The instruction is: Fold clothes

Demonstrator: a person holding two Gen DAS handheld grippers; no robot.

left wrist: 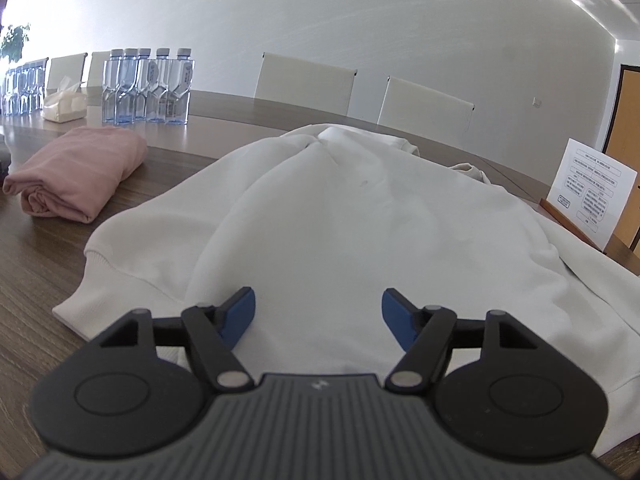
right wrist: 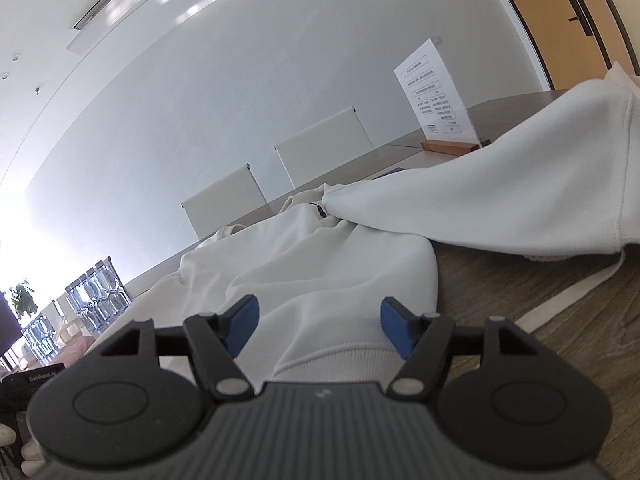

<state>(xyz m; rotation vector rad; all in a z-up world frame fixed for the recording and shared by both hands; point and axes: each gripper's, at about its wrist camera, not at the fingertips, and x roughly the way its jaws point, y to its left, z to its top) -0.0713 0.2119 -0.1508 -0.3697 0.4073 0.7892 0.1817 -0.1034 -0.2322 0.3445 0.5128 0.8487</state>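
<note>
Left wrist view: left gripper (left wrist: 318, 312) hangs with jaws wide and empty over the hem end of the white cotton sweatshirt (left wrist: 340, 216) spread on the brown wood-grain table (left wrist: 36, 280), likely lining up a fold; a folded pink garment (left wrist: 80, 168) lies left of the sweatshirt. Right wrist view: right gripper (right wrist: 318, 326), also wide, holds nothing above the sweatshirt's ribbed cuff (right wrist: 340, 360), and only here a sleeve is seen lifted right of it.

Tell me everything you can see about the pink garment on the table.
The pink garment looks like soft, thick knit, perhaps a sweatshirt. It is already folded into a compact bundle with rolled layers showing at its near end. It lies flat on the wooden table, left of the white sweatshirt and apart from it, in front of the water bottles. Nothing grips it.
</note>
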